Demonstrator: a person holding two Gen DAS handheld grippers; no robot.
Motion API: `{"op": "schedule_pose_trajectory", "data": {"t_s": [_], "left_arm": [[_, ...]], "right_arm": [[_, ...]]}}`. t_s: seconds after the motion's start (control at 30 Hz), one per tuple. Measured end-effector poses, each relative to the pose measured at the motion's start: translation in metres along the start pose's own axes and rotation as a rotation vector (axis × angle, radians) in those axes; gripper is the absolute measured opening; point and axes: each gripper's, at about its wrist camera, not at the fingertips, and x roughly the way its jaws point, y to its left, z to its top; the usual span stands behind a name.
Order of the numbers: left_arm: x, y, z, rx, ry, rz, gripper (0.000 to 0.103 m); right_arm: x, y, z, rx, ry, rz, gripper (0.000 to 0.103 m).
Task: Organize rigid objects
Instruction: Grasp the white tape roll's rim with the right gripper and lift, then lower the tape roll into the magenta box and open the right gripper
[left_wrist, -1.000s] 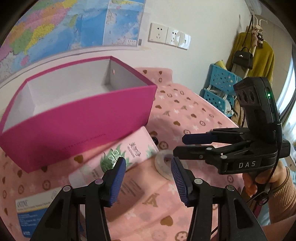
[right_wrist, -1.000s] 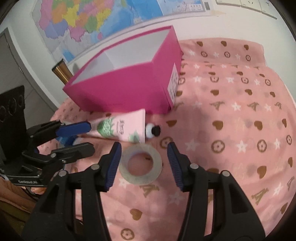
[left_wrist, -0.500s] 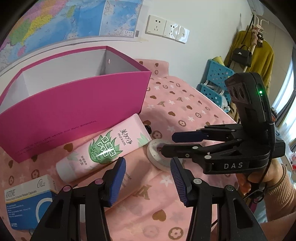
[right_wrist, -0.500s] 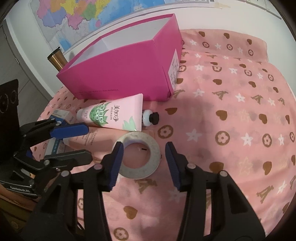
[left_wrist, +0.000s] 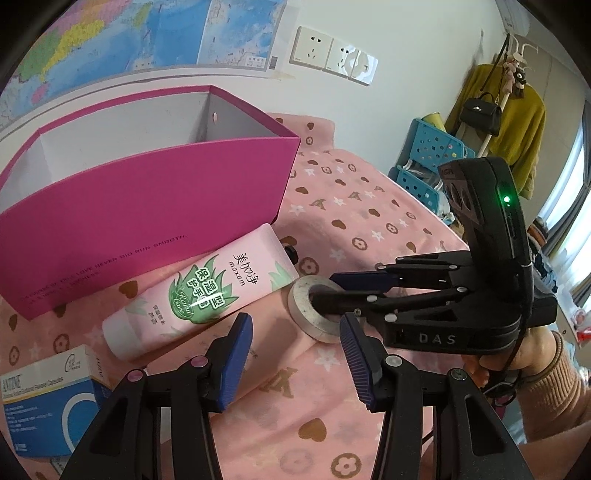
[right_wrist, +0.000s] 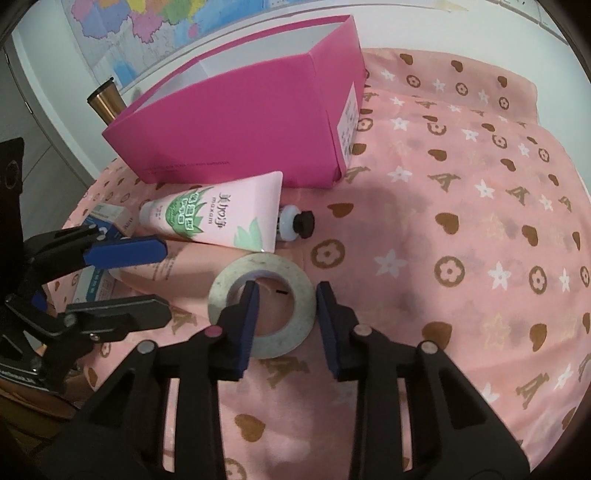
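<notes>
While the pink box (left_wrist: 147, 221) stands empty, a tube (left_wrist: 207, 291) lies beside it.

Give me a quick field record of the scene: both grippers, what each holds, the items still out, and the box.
right gripper: one finger inside the tape roll, one outside; jaws have just been closing on its rim
left gripper: open, holds nothing, above the cloth
hand cream tube: lying flat in front of the box
small bottle: lying at the tube's wide end
blue medicine box: on the cloth, near left
pink box: open top, no contents visible
</notes>
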Motion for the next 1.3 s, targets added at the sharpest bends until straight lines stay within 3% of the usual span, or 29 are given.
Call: {"op": "schedule_pose_trajectory", "data": {"t_s": [0.1,0.3,0.7,1.3], "left_arm": [[0.001,-0.001,0.0,-0.001,0.004,-0.007,0.049],[0.003,-0.005,-0.001,0.004,0.011,-0.024,0.049],[-0.006,-0.008,0.007,0.009,-0.007,-0.081,0.035],[-0.034,0.007,0.037,0.007,-0.115,-0.033,0.033]], "right_arm": [[-0.001,-0.002,0.0,0.002,-0.005,-0.023,0.018],[-0.006,-0.003,-0.002,0.01,-0.017,-0.022,0.017],[-0.034,0.015,0.01,-0.035,-0.097,-0.013,0.017],[-0.053,0.042,0.053,-0.141,-0.178,-0.015,0.017]]}}
